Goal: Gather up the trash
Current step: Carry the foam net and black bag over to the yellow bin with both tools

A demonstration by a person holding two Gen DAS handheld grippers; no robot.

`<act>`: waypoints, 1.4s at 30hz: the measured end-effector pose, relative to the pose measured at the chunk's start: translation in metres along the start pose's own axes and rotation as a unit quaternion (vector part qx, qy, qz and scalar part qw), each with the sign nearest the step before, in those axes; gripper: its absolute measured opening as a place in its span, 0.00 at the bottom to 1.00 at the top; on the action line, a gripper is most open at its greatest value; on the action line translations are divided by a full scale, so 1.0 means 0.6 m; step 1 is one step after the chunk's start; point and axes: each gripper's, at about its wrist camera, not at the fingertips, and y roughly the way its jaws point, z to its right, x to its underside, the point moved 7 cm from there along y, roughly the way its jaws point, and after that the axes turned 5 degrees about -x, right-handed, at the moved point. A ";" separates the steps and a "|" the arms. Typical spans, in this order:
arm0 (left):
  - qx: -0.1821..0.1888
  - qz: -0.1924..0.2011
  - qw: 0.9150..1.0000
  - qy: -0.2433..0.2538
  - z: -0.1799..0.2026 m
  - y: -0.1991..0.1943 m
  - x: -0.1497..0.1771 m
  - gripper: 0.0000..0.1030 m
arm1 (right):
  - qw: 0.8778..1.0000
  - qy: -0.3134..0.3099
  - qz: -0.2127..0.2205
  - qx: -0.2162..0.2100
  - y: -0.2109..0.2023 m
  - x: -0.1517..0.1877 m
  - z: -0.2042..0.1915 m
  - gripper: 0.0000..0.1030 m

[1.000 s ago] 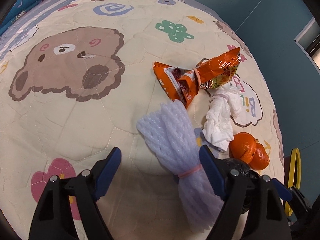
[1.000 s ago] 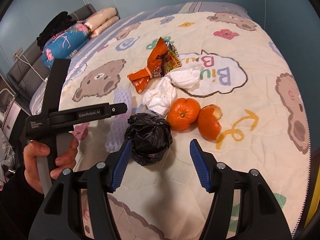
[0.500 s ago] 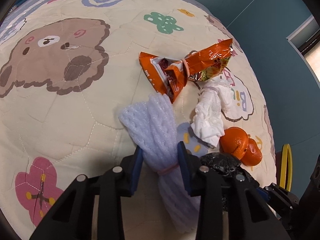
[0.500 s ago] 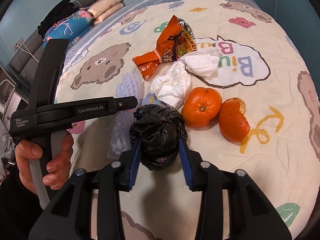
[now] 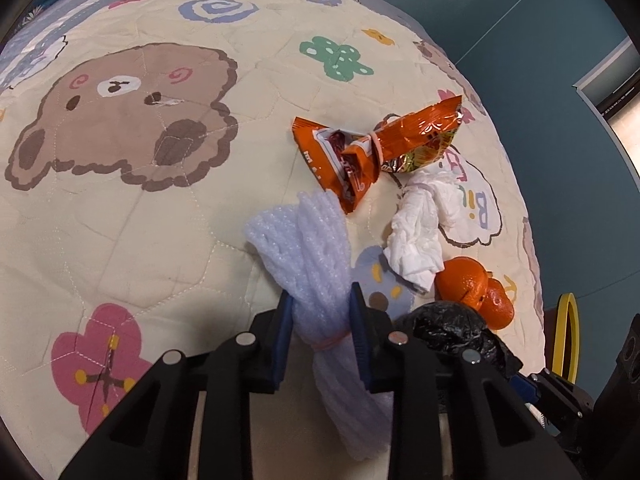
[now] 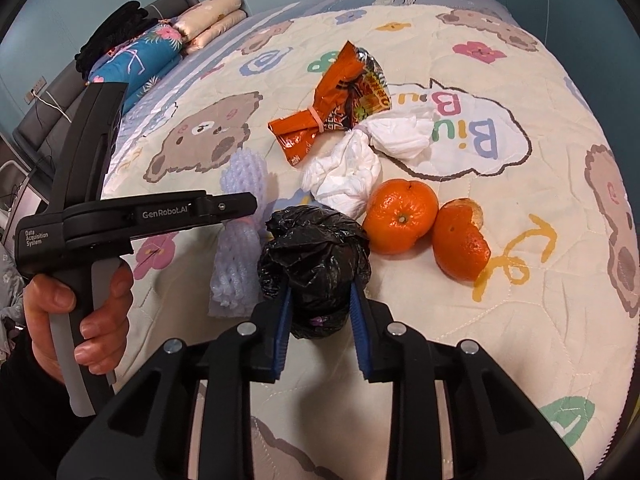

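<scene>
Both grippers are loaded up right now. The left gripper (image 5: 320, 332) has its blue pads squeezed in on the white foam fruit net (image 5: 308, 248), right above the pink rubber band at its waist. That makes sense to me, since it's the narrowest, firmest spot on a squishy thing. The right gripper (image 6: 320, 320) is clamped around the lower part of the balled-up black plastic bag (image 6: 316, 256), jaws closed as far as the crinkly bag lets them. I can't tell if either piece is off the quilt (image 6: 500, 304) yet.

Just past the bag are the crumpled white tissues (image 6: 348, 172), and touching them the orange snack wrapper (image 6: 332, 108), which is banded in the middle. To the right sit a whole mandarin (image 6: 400, 216) and a peeled-open one (image 6: 460, 244), side by side. So four pieces are still waiting on the bed. No bin is clearly in view, so I can't say where these go.
</scene>
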 end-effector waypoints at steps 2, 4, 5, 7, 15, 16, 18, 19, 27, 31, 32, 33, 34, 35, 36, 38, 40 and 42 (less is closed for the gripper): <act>-0.003 0.005 1.000 0.005 0.002 -0.010 0.000 0.25 | 1.000 -0.001 0.005 0.001 -0.009 0.000 -0.001 0.25; -0.003 0.008 1.000 0.007 0.003 -0.017 0.001 0.25 | 1.000 -0.002 0.009 0.003 -0.017 -0.001 -0.001 0.25; -0.003 0.009 1.000 0.009 0.006 -0.021 0.001 0.25 | 1.000 -0.002 0.010 0.003 -0.021 -0.001 -0.001 0.25; -0.003 0.011 1.000 0.012 0.008 -0.027 0.002 0.25 | 1.000 -0.004 0.012 0.004 -0.031 -0.001 -0.002 0.25; 0.001 0.021 1.000 0.020 0.021 -0.052 0.006 0.25 | 1.000 0.001 0.027 0.004 -0.068 0.003 0.004 0.25; 0.002 0.022 1.000 0.021 0.024 -0.055 0.007 0.25 | 1.000 0.002 0.029 0.005 -0.074 0.004 0.006 0.25; 0.003 0.024 0.999 0.023 0.029 -0.059 0.009 0.25 | 0.999 0.005 0.034 0.006 -0.084 0.006 0.009 0.25; 0.003 0.024 0.999 0.024 0.031 -0.061 0.011 0.25 | 0.999 0.005 0.036 0.006 -0.090 0.008 0.012 0.25; 0.007 0.032 0.999 0.041 0.065 -0.080 0.020 0.25 | 0.998 0.015 0.057 0.019 -0.136 0.019 0.036 0.25; 0.011 0.033 0.998 0.054 0.088 -0.088 0.026 0.25 | 0.997 0.024 0.063 0.025 -0.156 0.025 0.050 0.25; 0.011 0.034 0.998 0.060 0.096 -0.091 0.029 0.25 | 0.997 0.025 0.066 0.027 -0.161 0.027 0.054 0.25; 0.011 0.035 0.997 0.063 0.099 -0.092 0.030 0.25 | 0.997 0.026 0.068 0.029 -0.166 0.029 0.058 0.25; 0.011 0.035 0.997 0.066 0.104 -0.094 0.031 0.25 | 0.997 0.029 0.070 0.032 -0.172 0.031 0.063 0.25; 0.011 0.036 0.997 0.071 0.111 -0.096 0.034 0.25 | 0.996 0.032 0.072 0.033 -0.178 0.033 0.068 0.25; 0.011 0.036 0.997 0.073 0.114 -0.097 0.035 0.25 | 0.996 0.034 0.074 0.035 -0.182 0.035 0.072 0.25; 0.013 0.038 0.996 0.078 0.125 -0.101 0.038 0.25 | 0.995 0.039 0.078 0.038 -0.194 0.040 0.082 0.25; 0.013 0.040 0.996 0.084 0.136 -0.104 0.040 0.25 | 0.995 0.042 0.083 0.041 -0.204 0.044 0.091 0.25; 0.015 0.040 0.995 0.090 0.149 -0.107 0.043 0.25 | 0.994 0.048 0.087 0.043 -0.214 0.049 0.101 0.25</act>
